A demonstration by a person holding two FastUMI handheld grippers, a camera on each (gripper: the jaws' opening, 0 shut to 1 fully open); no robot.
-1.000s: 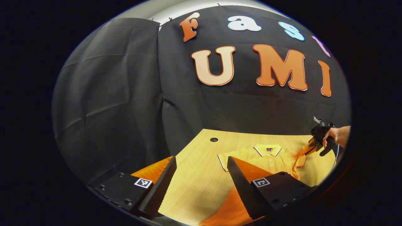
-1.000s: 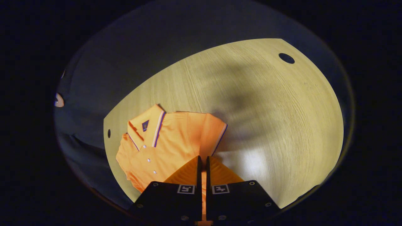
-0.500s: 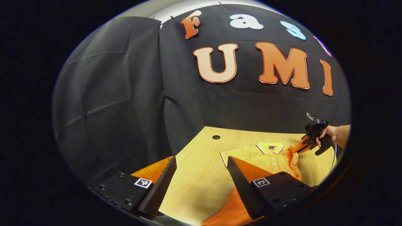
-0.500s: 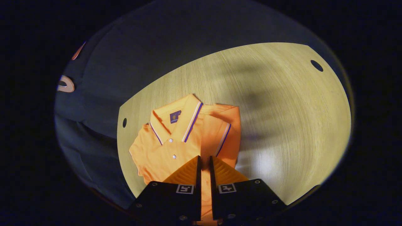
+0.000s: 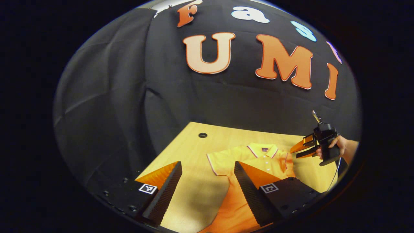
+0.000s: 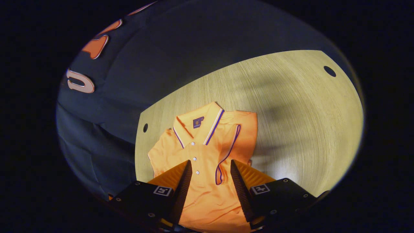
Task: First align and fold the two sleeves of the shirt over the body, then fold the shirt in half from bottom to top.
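Left gripper view: your left gripper (image 5: 207, 181) hangs above the near edge of the light wood-grain table (image 5: 190, 152), its two fingers spread wide with nothing between them. The orange short-sleeved polo shirt with a striped collar (image 5: 255, 158) lies flat on the table, collar toward the far edge and the black cloth wall (image 5: 129, 97). One sleeve on the shirt's side toward your left gripper (image 5: 217, 159) is spread out flat on the wood. A small round hole (image 5: 202, 135) sits in the table near its far edge, beyond that sleeve. At the right of this view your right gripper (image 5: 299, 150), held in your hand (image 5: 338, 145), is raised beside the shirt's other shoulder, fingers parted and clear of the cloth.

Right gripper view: your right gripper (image 6: 208, 174) is directly over the shirt's (image 6: 200, 181) body, fingers well apart, holding nothing; the placket buttons show in the gap between them. The sleeve with the dark-trimmed cuff (image 6: 231, 145) is folded inward and lies on top of the shirt's chest, its trimmed edge running down beside the placket. The collar (image 6: 199, 127) points toward the table's (image 6: 291, 106) far edge. A second round hole (image 6: 330, 71) lies near the table's far corner, well apart from the shirt, and another (image 6: 145, 127) sits at the edge just beyond the shirt's unfolded shoulder.
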